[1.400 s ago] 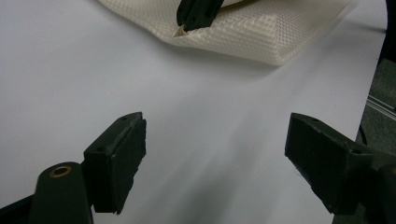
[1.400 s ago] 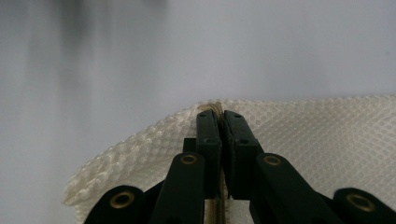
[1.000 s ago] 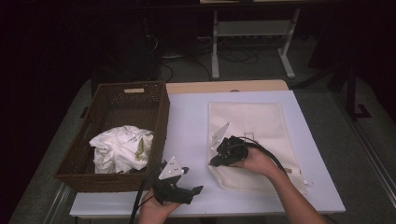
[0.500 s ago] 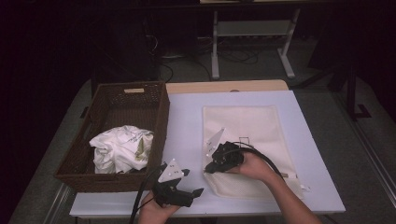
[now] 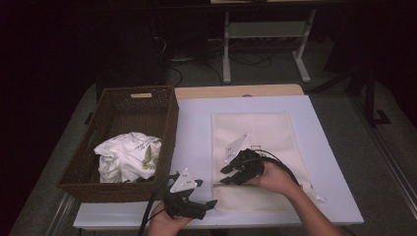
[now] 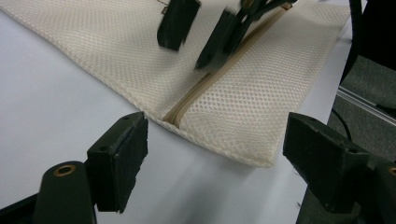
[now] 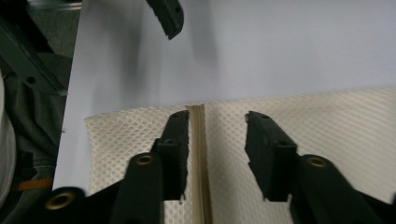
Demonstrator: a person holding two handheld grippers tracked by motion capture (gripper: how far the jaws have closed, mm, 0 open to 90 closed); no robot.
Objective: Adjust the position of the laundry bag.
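A cream mesh bag (image 5: pixel 255 132) lies flat on the white table (image 5: pixel 196 128). Its zipper (image 7: pixel 200 140) runs to the bag's near left edge. My right gripper (image 5: pixel 227 174) hovers low over that end of the zipper. Its jaws have just been opening and now straddle the zipper line without pressing on it (image 7: pixel 217 149). My left gripper (image 5: pixel 205 192) waits open near the table's front edge, aimed at the bag's corner (image 6: pixel 219 158), with nothing between its jaws. In the left gripper view the right gripper (image 6: pixel 196 42) stands over the zipper (image 6: pixel 205 88).
A dark wicker basket (image 5: pixel 123 108) stands at the left of the table with a crumpled white cloth (image 5: pixel 128 157) inside. The table's front edge runs just below both hands. A metal stand (image 5: pixel 265 34) stands on the floor beyond the table.
The right gripper's jaws, shut before, now stand apart over the zipper. That hand has slid slightly toward the near edge. The left gripper has stayed put.
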